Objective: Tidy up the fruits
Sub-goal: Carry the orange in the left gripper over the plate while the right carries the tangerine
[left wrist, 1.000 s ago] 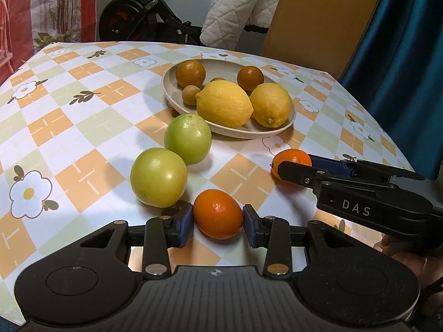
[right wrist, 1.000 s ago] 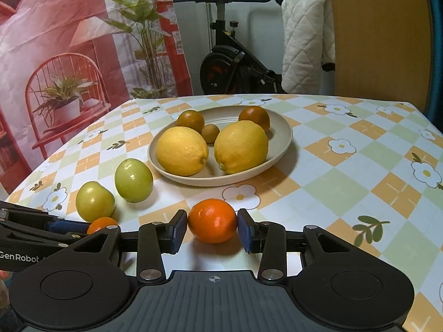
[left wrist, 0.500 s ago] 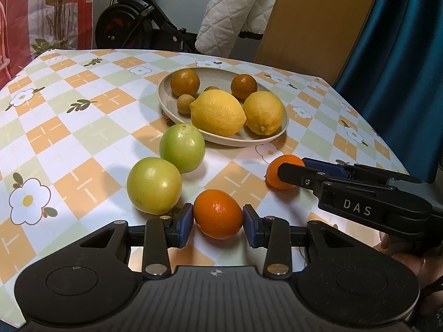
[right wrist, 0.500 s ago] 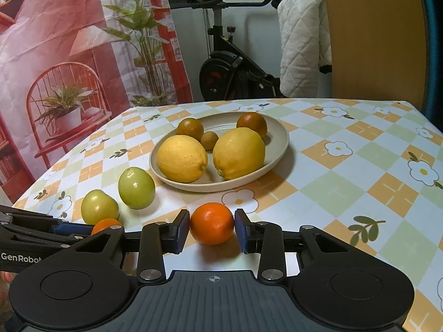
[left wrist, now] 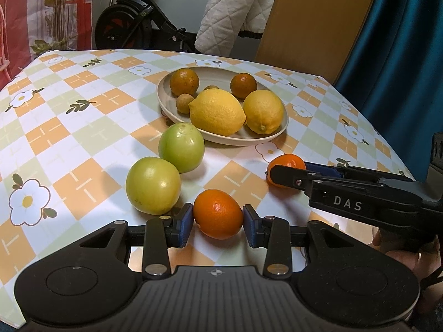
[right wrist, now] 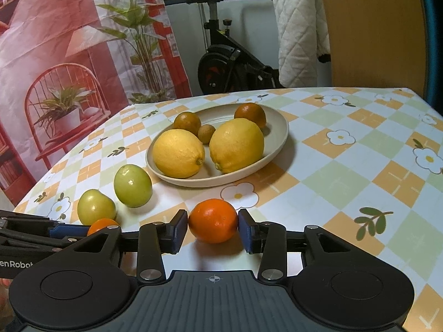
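Note:
My left gripper point(left wrist: 218, 222) is shut on an orange point(left wrist: 218, 213) and holds it above the tablecloth. My right gripper point(right wrist: 211, 227) is shut on a second orange point(right wrist: 213, 220), also lifted; that orange also shows in the left wrist view point(left wrist: 285, 163) held by the right gripper. A beige plate point(left wrist: 166, 102) holds two lemons point(left wrist: 216, 114), two dark oranges point(left wrist: 184, 82) and small brown fruits point(left wrist: 185, 100). Two green apples point(left wrist: 153, 184) lie on the table left of my left gripper, the nearer one close to its left finger.
The table has a checked flower cloth point(left wrist: 69, 127); its right edge point(left wrist: 387, 144) borders a blue curtain. An exercise bike point(right wrist: 235, 63), a quilted cover and a wooden board stand behind the table. A red plant backdrop point(right wrist: 69, 69) is at the left.
Both grippers have risen and tilted with their oranges; the table now looks lower and farther. The right gripper's pads closed tighter on its orange.

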`<control>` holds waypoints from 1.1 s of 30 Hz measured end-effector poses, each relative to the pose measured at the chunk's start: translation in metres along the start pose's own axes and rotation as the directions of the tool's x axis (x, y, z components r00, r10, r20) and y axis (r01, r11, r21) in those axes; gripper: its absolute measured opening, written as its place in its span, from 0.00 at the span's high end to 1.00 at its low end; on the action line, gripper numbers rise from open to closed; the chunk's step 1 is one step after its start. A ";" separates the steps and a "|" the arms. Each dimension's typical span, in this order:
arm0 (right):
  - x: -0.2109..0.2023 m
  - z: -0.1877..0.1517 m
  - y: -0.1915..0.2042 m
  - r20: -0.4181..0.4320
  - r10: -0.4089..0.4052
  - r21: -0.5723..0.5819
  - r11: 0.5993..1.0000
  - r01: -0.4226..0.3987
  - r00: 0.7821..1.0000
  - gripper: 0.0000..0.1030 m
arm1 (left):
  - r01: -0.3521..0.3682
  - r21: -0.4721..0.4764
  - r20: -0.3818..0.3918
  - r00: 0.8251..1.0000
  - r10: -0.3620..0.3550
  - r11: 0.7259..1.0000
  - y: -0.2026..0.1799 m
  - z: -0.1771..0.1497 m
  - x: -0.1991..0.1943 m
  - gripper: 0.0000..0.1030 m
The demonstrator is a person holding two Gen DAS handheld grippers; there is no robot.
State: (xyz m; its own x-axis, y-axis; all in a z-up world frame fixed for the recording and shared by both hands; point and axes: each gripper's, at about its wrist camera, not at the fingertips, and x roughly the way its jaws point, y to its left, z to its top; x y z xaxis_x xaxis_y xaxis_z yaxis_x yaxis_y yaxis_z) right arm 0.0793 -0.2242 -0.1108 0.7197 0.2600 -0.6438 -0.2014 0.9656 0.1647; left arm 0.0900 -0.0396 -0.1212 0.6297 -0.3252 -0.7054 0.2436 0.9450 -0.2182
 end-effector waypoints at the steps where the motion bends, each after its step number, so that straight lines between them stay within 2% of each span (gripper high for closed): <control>1: 0.001 0.000 -0.001 -0.002 0.001 0.002 1.000 -0.001 1.000 0.63 | 0.000 0.001 0.001 1.000 0.000 1.000 0.000 0.000 0.000 0.61; 7: 0.003 -0.002 -0.004 -0.012 0.003 0.016 1.000 -0.003 1.000 0.64 | 0.004 0.007 0.006 1.000 -0.004 1.000 0.000 0.001 -0.001 0.60; 21: -0.017 0.009 -0.005 0.044 -0.019 0.008 1.000 0.019 0.999 0.64 | 0.027 0.021 0.057 0.998 -0.029 0.999 -0.002 0.008 -0.013 0.60; 33: -0.031 0.028 -0.002 0.079 -0.040 -0.084 0.995 0.047 0.996 0.64 | 0.059 0.047 0.100 0.993 -0.064 0.997 -0.010 0.022 -0.018 0.60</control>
State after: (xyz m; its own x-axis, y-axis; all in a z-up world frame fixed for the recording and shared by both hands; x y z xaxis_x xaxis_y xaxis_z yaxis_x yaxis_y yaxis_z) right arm 0.0762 -0.2344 -0.0698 0.7776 0.2211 -0.5887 -0.2228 0.9723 0.0709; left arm 0.0921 -0.0434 -0.0914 0.6834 -0.3867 -0.6192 0.3150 0.9214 -0.2277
